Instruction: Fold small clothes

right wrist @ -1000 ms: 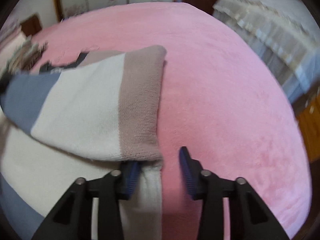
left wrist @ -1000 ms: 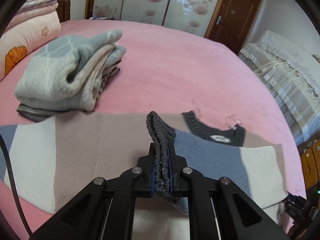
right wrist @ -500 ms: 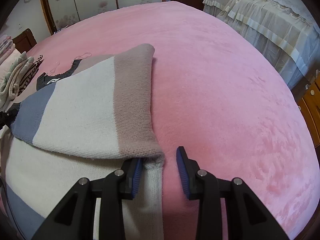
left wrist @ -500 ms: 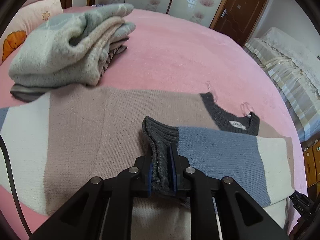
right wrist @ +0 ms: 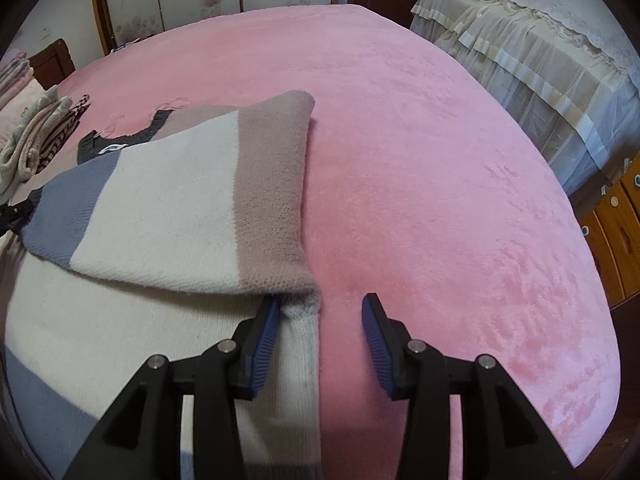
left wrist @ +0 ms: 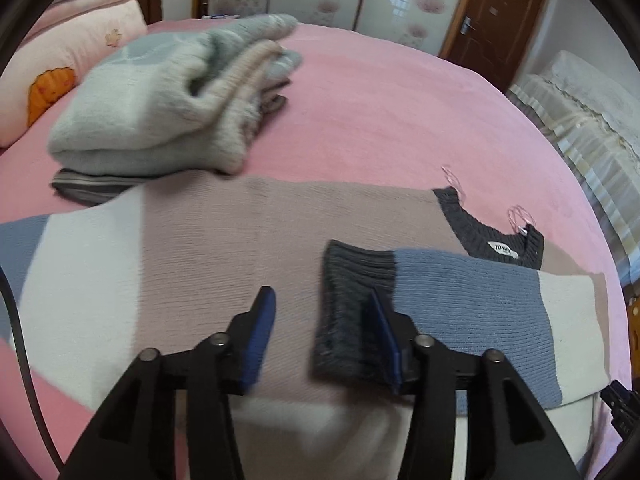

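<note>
Left claw (left wrist: 322, 320): now spread, dark grey ribbed cuff (left wrist: 352, 300) released onto striped knit sweater (left wrist: 200, 248) (sleeve fold laid).
Right claw (right wrist: 320, 338): spread, empty.

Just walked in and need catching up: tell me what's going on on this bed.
A person with a two-finger gripper in each hand is folding a striped knit sweater spread on the pink bed. One sleeve is folded across the body, its dark cuff lying on the chest. The left gripper is open, with the cuff resting against one finger. The right gripper is open at the sweater's side edge, by the sleeve fold. A stack of folded clothes sits beyond the sweater.
</note>
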The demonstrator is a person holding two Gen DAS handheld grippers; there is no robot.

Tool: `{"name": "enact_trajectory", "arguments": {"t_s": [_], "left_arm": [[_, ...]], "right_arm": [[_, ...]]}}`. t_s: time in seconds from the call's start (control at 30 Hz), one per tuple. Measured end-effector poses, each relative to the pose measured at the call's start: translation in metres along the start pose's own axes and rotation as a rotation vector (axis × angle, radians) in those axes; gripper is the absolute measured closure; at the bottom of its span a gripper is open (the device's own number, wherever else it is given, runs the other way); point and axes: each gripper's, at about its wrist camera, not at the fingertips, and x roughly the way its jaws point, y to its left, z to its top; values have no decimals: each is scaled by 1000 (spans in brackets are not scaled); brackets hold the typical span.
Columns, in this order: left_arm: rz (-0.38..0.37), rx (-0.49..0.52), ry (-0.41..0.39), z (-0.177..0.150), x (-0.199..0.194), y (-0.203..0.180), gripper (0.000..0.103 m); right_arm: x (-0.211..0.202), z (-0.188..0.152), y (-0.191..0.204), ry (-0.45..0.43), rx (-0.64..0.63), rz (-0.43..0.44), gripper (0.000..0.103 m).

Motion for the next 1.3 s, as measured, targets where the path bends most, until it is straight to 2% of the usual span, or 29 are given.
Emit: {"name": "enact_trajectory", "arguments": {"t_s": [0.13,0.2,0.4,0.53,0.7,0.73,0.8,0.83,1.03,1.07,1.1,1.2,1.27,1.3], "left_arm": [[8,5,-9,-3,-22,2,53],[1,21,-16,-3,-31,-3,47],[-31,52,-33,3,-33,-31,46],[-53,69,-11,12,-14,-53,47],[-60,64,28,20,15,-66,50],[-54,63,36,20,20,-67,53],[-28,63,57,20,32,-68,62],[-20,64,68,20,37,-68,63],[16,126,57,17,44,-76,63],[25,136,55,15,43,-77,63],[24,143,55,14,43,-76,63],[23,153,52,13,42,-76,63],[25,160,53,14,43,-76,63],[27,162,54,13,42,-77,63]], "right_arm": [[-24,3,-2,-38,-6,10,60],[-31,13,-1,-52,0,38,60],[-16,81,4,-129,-17,-11,48],[31,121,7,-56,-38,-17,48],[80,139,8,44,-21,32,48],[84,140,8,43,-17,40,50],[87,141,7,31,-20,14,84],[90,142,6,35,-22,-19,94],[102,131,0,31,-70,-103,96],[104,129,-3,33,-67,-139,103],[109,125,-10,51,-54,-158,103],[109,119,-20,47,-32,-129,103],[96,120,-21,24,-19,-129,103],[85,121,-21,-3,-1,-98,103]]}}
